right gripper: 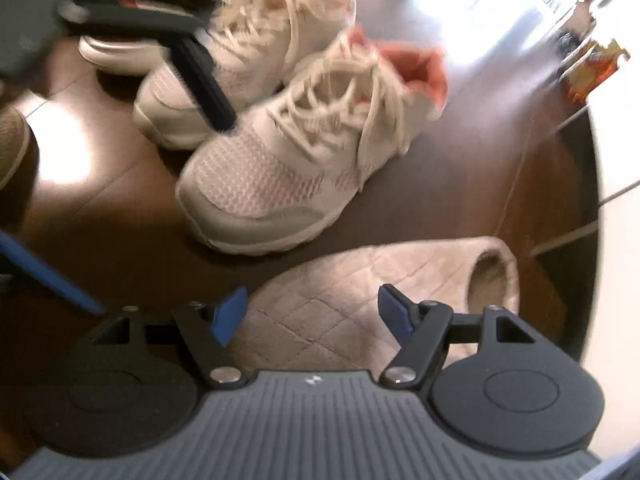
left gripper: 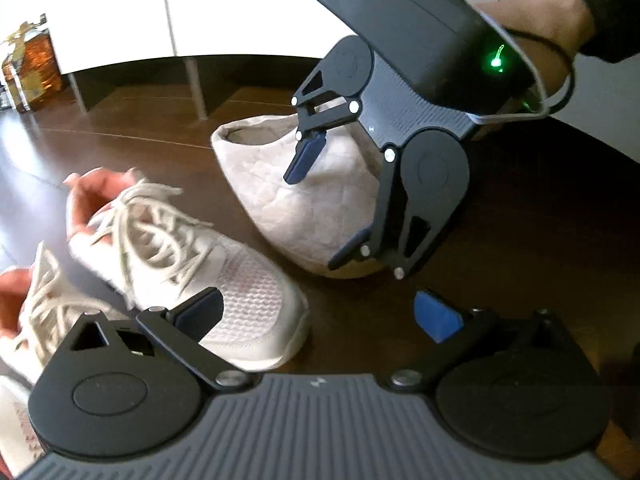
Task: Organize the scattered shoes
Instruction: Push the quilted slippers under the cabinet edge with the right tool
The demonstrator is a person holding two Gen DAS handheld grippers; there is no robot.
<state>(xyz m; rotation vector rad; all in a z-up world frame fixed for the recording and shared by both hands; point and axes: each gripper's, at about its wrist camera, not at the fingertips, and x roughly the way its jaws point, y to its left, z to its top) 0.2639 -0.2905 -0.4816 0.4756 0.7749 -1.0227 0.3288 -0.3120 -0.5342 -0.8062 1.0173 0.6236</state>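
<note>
Two white lace-up sneakers with coral lining stand side by side on the dark wood floor, the nearer one (left gripper: 192, 264) (right gripper: 288, 160) beside the farther one (left gripper: 36, 320) (right gripper: 240, 40). A beige quilted slipper (left gripper: 300, 200) (right gripper: 340, 280) lies next to them. My right gripper (left gripper: 328, 206) (right gripper: 313, 320) straddles the slipper with its blue pads apart and not pressing on it. My left gripper (left gripper: 320, 314) is open, one finger (right gripper: 204, 80) hovering over the nearer sneaker's toe, the other over bare floor.
A white cabinet on thin legs (left gripper: 192, 80) runs along the back. A gold-ribboned gift box (left gripper: 28, 64) (right gripper: 592, 68) sits on the floor by it. A tan shoe (right gripper: 12, 144) shows at the left edge. A person's hand (left gripper: 552, 28) holds the right gripper.
</note>
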